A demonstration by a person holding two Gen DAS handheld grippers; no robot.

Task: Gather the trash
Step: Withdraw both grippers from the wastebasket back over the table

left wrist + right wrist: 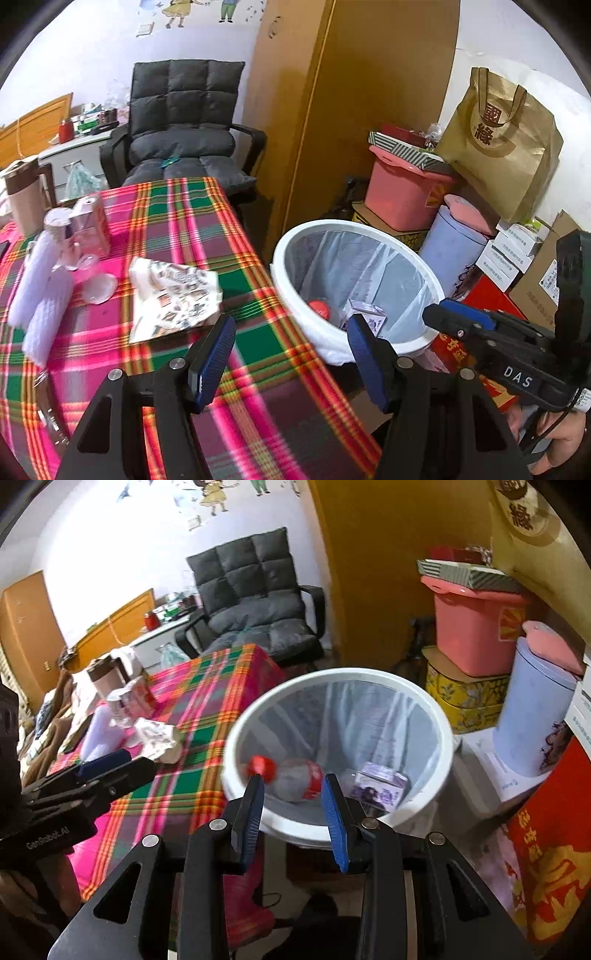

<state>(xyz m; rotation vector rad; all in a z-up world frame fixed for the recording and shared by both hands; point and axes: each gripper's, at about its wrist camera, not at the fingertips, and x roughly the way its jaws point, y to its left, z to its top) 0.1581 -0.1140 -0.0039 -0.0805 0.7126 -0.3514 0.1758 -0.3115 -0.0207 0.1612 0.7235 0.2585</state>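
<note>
Trash sits in two places: some already lies inside the white bin (343,675), and more waits on the counter (177,221) under its pink and green plaid cloth. In the bin, which is lined with a clear bag, I see a plastic bottle (295,779) with a red cap lying on its side, and just right of it a small purple carton (380,786). The bin stands just off the counter's right edge.

My right claw (293,801) hangs above the bin's near rim, its blue pads spread apart with nothing between them. My left claw (291,343) hovers over the counter's near right corner, also spread wide and holding nothing.

On the counter, left of my left claw, lies a crumpled printed wrapper (173,295). Farther left are two white foam sleeves (40,291), a clear plastic piece (98,288), and a pink drink carton (90,225) beside a can (57,221). A brown-lidded jug (26,195) stands at the far left. Beyond the counter is a dark padded chair (184,122).
</note>
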